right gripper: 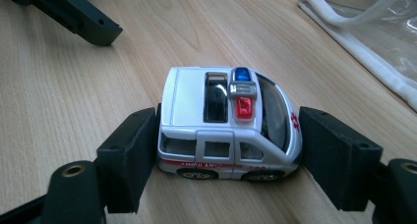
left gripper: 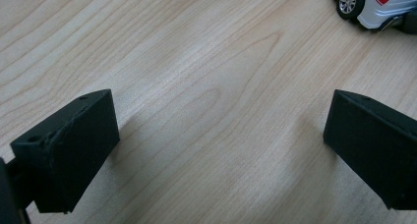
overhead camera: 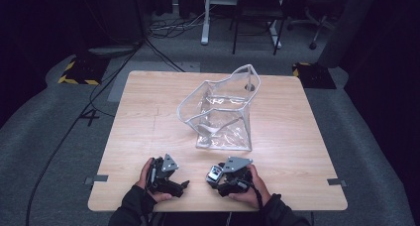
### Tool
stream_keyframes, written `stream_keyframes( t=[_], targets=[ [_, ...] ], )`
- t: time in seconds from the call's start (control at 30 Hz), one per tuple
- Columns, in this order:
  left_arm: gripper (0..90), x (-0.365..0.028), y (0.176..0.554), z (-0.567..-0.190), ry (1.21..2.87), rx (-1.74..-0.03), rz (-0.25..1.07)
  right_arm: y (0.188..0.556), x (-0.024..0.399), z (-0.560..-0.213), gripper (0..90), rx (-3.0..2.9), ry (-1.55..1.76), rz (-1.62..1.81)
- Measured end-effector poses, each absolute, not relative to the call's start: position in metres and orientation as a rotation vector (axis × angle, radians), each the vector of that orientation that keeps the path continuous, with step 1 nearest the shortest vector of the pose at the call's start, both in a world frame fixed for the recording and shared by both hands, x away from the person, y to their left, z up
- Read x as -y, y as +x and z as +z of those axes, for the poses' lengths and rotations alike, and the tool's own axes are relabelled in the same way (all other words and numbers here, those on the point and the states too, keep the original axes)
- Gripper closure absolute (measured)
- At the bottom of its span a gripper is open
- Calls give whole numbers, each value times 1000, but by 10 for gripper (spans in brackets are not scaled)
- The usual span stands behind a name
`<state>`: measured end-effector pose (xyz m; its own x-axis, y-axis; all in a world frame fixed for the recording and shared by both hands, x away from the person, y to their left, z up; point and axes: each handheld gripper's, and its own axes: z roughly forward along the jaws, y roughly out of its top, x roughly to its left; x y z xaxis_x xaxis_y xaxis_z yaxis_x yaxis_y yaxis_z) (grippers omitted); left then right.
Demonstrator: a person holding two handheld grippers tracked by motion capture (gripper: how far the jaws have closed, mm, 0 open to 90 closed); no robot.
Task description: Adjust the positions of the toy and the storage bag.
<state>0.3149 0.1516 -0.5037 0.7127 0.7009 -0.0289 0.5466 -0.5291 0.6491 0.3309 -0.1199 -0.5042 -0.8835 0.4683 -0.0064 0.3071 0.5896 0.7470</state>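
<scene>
A small white toy ambulance (right gripper: 226,130) with a blue and red roof light stands on the wooden table (overhead camera: 297,137), near its front edge (overhead camera: 214,174). My right gripper (right gripper: 228,135) has one black pad against the toy's rear and the other against its nose, so it is shut on it (overhead camera: 218,179). My left gripper (left gripper: 221,135) is open over bare wood just left of the toy (overhead camera: 181,185). A corner of the ambulance (left gripper: 378,5) appears at the top right of the left gripper view. One left jaw tip (right gripper: 74,17) crosses the right gripper view's top left.
A clear plastic bag with a white rim (overhead camera: 223,117) stands open in the middle of the table, just beyond the grippers; its edge (right gripper: 373,32) lies right of the toy. Cables, a chair and desk legs sit on the floor past the far edge.
</scene>
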Motion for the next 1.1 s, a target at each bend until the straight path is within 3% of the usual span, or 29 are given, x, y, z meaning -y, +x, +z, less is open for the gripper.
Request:
stream_keyframes(
  t=[0.4, 0.43, 0.53, 0.63, 0.87, 1.0, 1.1],
  targets=[
    [4, -152, 315, -504, 2272, -940, 303, 333, 139, -502, 281, -2596, 719, 1140],
    [4, -152, 315, -504, 2273, -940, 303, 333, 141, -501, 304, -2599, 728, 1135],
    [4, -152, 315, -504, 2271, -939, 311, 334, 153, -499, 569, -2596, 709, 1151],
    [4, -152, 315, -504, 2272, -939, 308, 336, 162, -500, 516, -2591, 741, 1171],
    [4, -152, 316, -503, 2273, -935, 316, 335, 160, -502, 486, -2569, 714, 1177],
    [4, -152, 316, -504, 2273, -934, 311, 339, 153, -503, 351, -2555, 758, 1163],
    [4, -152, 316, -504, 2273, -934, 311, 343, 149, -503, 323, -2531, 793, 1158]
  ],
)
